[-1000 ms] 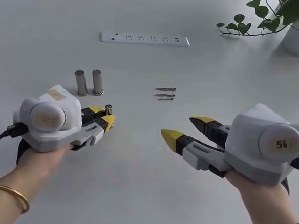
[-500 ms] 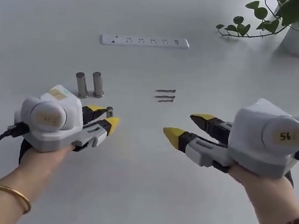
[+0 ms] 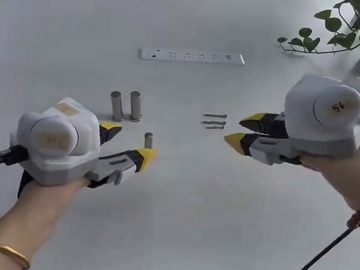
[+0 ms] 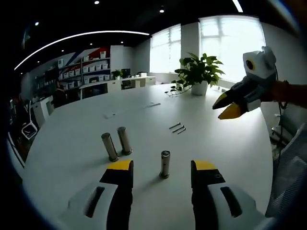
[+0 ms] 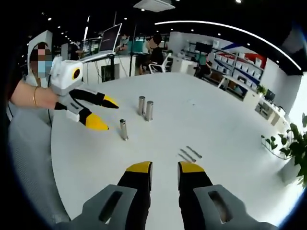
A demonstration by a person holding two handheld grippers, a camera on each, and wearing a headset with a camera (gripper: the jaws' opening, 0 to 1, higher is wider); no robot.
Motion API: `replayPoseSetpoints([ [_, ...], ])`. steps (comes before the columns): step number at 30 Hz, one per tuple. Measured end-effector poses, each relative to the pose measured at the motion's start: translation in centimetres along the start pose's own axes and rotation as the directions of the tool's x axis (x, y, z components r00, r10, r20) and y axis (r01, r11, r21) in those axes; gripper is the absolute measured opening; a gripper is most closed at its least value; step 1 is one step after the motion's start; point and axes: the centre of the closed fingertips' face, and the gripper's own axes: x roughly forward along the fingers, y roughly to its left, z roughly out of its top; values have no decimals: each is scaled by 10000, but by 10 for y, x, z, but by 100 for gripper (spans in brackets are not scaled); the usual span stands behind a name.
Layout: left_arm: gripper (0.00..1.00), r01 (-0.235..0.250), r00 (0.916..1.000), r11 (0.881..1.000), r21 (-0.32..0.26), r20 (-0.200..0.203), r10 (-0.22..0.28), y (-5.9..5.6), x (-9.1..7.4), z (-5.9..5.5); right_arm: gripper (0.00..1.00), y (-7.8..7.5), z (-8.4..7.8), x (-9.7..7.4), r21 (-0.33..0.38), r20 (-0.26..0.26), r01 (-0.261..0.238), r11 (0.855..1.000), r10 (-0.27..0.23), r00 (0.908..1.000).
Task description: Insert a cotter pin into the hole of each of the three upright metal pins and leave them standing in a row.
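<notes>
My left gripper (image 3: 129,141) is open at the left, and a short metal pin (image 3: 148,140) stands upright just past its fingertips, untouched. In the left gripper view that pin (image 4: 164,164) rises in the gap ahead of my left gripper (image 4: 162,166). Two more metal pins (image 3: 126,106) stand side by side farther back. Three cotter pins (image 3: 214,121) lie in a small stack at mid-table. My right gripper (image 3: 243,130) hovers open just right of them, empty. In the right gripper view the cotter pins (image 5: 189,154) lie just beyond my right gripper (image 5: 165,167).
A white power strip (image 3: 192,55) lies at the far side of the white table (image 3: 179,227). A potted plant (image 3: 345,26) trails leaves at the back right. A cable (image 3: 310,261) hangs from the right gripper.
My left gripper has opened and let go of the metal pin, which now stands alone. My right gripper has moved up toward the cotter pins. The head view has shifted.
</notes>
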Motion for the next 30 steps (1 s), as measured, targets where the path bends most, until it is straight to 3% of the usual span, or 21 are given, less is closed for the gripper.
replayPoseSetpoints([
  [2, 50, -71, 10000, 10000, -2, -29, 71, 0, -5, 1, 8, -4, 1, 5, -471, -282, -65, 9989, 52, 9996],
  [6, 52, -187, 9997, 9997, -180, 129, 190, 0, -16, 6, 8, -10, 0, 19, -492, -634, -669, 9965, 637, 9960],
  [8, 53, -281, 9994, 9992, -288, 194, 287, -1, -21, 6, 8, -13, -8, 28, -975, -1197, -897, 9912, 778, 9898],
  [13, 53, -365, 9992, 9990, -251, 142, 368, -1, -26, 6, 8, -23, -22, 47, -1303, -1955, -1316, 9827, 1047, 9751],
  [17, 53, -443, 9990, 9990, -36, 28, 443, -2, -30, 4, 7, -32, -33, 63, -2343, -2670, -1621, 9586, 969, 9588],
  [19, 53, -488, 9988, 9987, 138, -34, 488, -3, -32, 2, 5, -33, -34, 69, -2303, -2665, -1675, 9586, 1034, 9583],
  [25, 52, -550, 9977, 9957, 741, -350, 578, -6, -36, -5, 1, -35, -39, 83, -2713, -3129, -2259, 9356, 1362, 9400],
  [27, 52, -563, 9977, 9949, 842, -333, 593, -4, -37, -6, 1, -43, -44, 97, -2546, -3380, -2410, 9365, 1473, 9296],
  [30, 52, -589, 9975, 9946, 859, -331, 620, -2, -37, -7, 2, -44, -46, 101, -2695, -3476, -2576, 9279, 1558, 9246],
])
